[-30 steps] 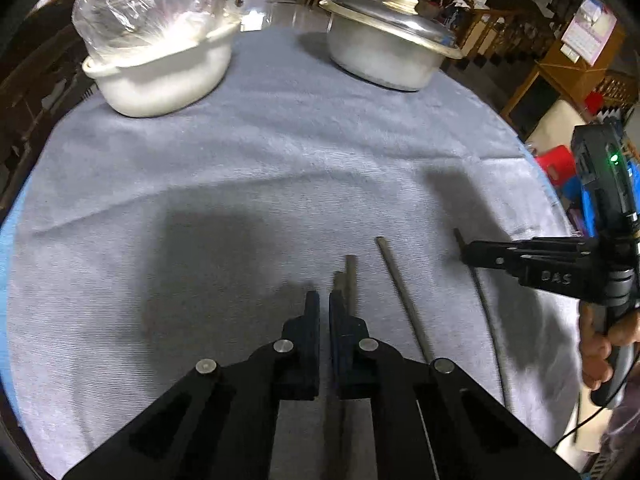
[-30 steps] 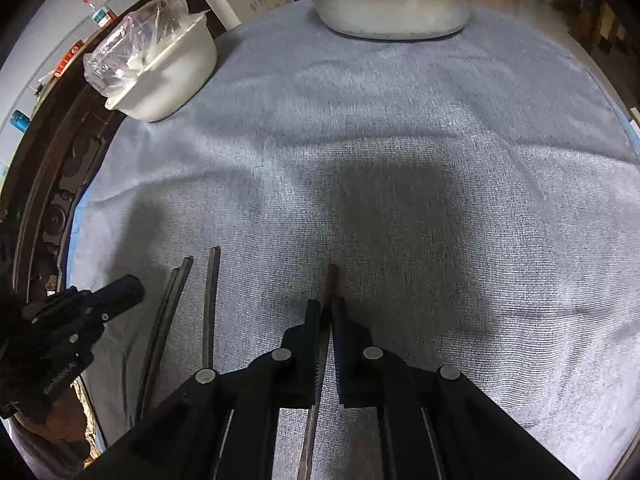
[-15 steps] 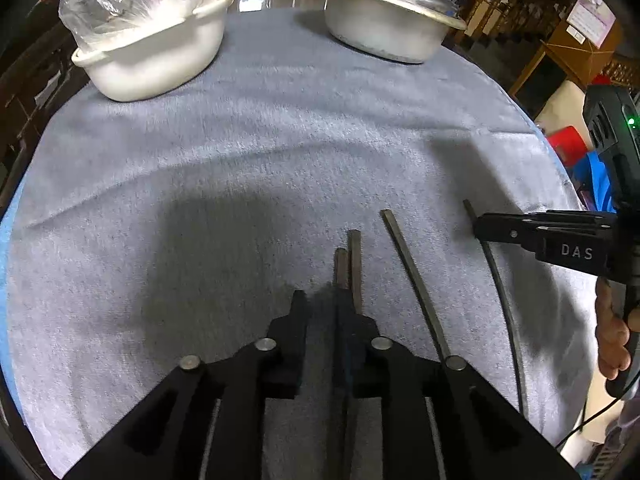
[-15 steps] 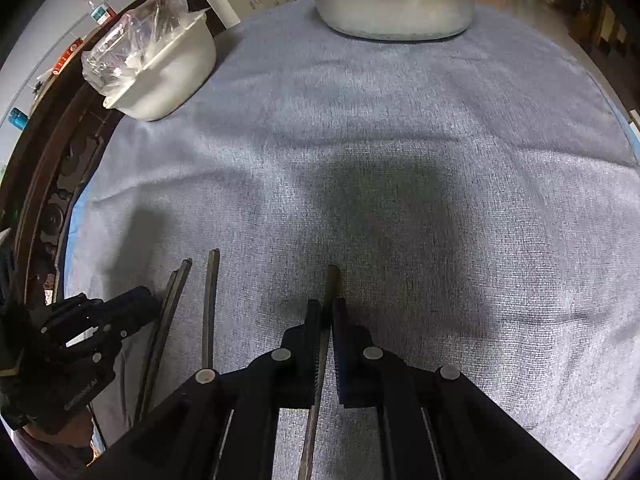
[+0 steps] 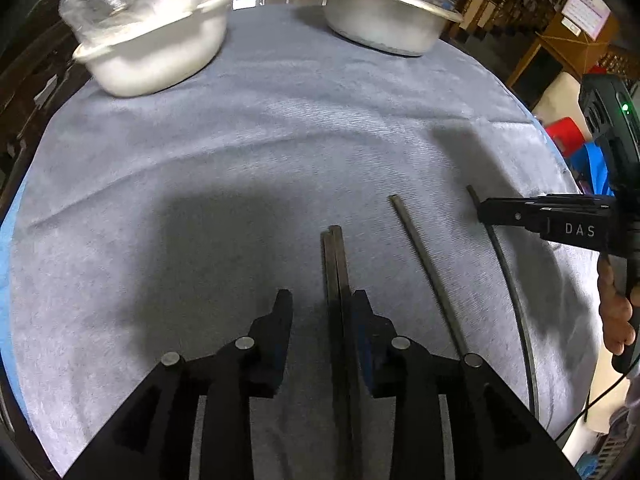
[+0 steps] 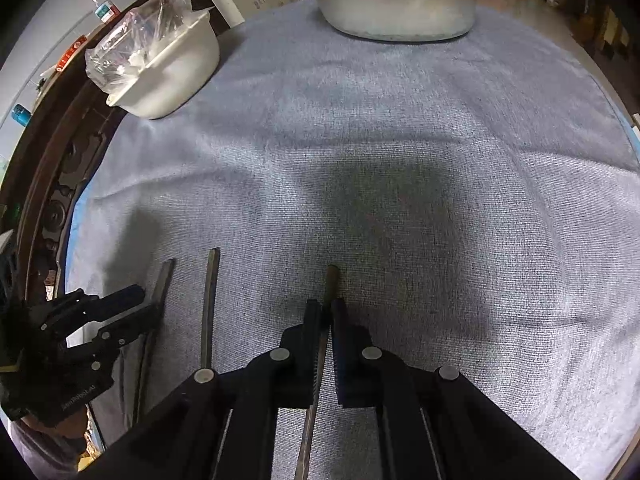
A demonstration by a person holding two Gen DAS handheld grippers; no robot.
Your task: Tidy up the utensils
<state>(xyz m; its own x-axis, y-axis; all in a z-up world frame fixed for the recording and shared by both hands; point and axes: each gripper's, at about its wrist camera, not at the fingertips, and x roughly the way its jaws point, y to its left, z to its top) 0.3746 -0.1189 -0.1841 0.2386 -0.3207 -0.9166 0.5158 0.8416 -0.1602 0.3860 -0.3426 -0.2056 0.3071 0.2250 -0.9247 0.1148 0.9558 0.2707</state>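
Fingers of the left gripper [image 5: 320, 304] stand wide apart above the grey cloth [image 5: 280, 152]; a pair of dark chopsticks [image 5: 335, 264] lies side by side in the gap, close against the inner face of the right-hand finger, and whether that finger touches them cannot be told. Fingers of the right gripper [image 6: 326, 312] are drawn narrow and clamp a single chopstick [image 6: 330, 280], whose blunt end projects just past the fingertips and whose shaft runs back between the finger bodies. In the left wrist view this gripper [image 5: 486, 212] enters from the right edge of the cloth, its tip over the far end of the held chopstick [image 5: 504, 264]. Another loose chopstick [image 5: 424, 264] lies between the pair and the held one, all roughly parallel and pointing toward the far edge, in the near right part of the cloth. In the right wrist view the loose chopstick [image 6: 209, 300] and the pair [image 6: 162, 284] lie near the left edge, beside the left gripper [image 6: 136, 300]. At the far edge stand a white bowl [image 5: 160, 60] covered with clear plastic, toward the left corner, and a lidded metal pot [image 5: 384, 12], well apart from the chopsticks.
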